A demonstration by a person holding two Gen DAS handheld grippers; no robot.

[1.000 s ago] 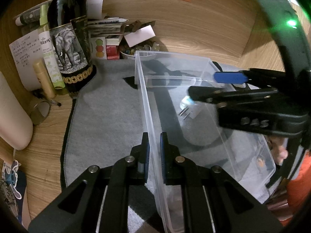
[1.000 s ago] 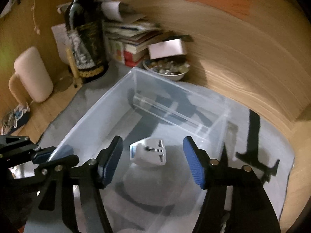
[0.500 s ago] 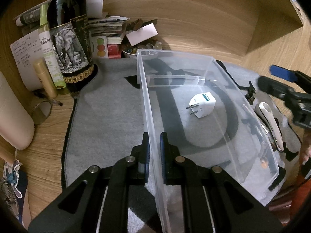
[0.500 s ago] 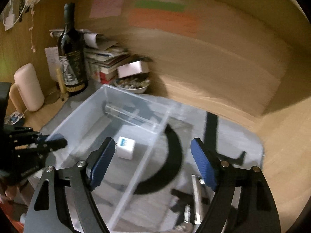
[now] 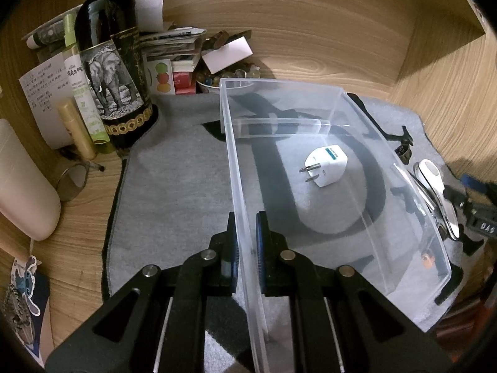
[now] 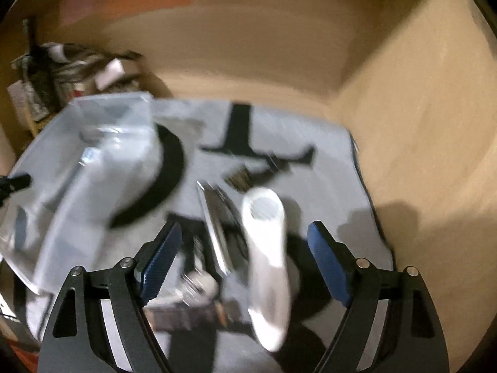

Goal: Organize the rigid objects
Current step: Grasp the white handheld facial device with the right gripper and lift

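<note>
A clear plastic bin [image 5: 366, 118] sits on a grey mat [image 5: 174, 186]. A white plug adapter [image 5: 326, 166] lies inside it. My left gripper [image 5: 247, 248] is shut on the bin's left wall. A white-handled tool with a metal blade [image 5: 435, 192] lies on the mat right of the bin. In the blurred right wrist view, my right gripper [image 6: 245, 261] is open, its blue pads on either side of that white-handled tool [image 6: 267, 261]. The bin [image 6: 77, 168] is at the left there.
A wine bottle with an elephant label [image 5: 111, 62], tubes, papers, books and a bowl of small items [image 5: 226, 77] crowd the back left. A beige cylinder [image 5: 25, 186] lies at the left. Wooden walls enclose the back and right. Small dark objects [image 5: 403, 149] lie on the mat's right.
My right gripper has moved out of the bin, leaving the adapter inside, and swung right and down over the white-handled tool. My left gripper has stayed shut on the bin wall.
</note>
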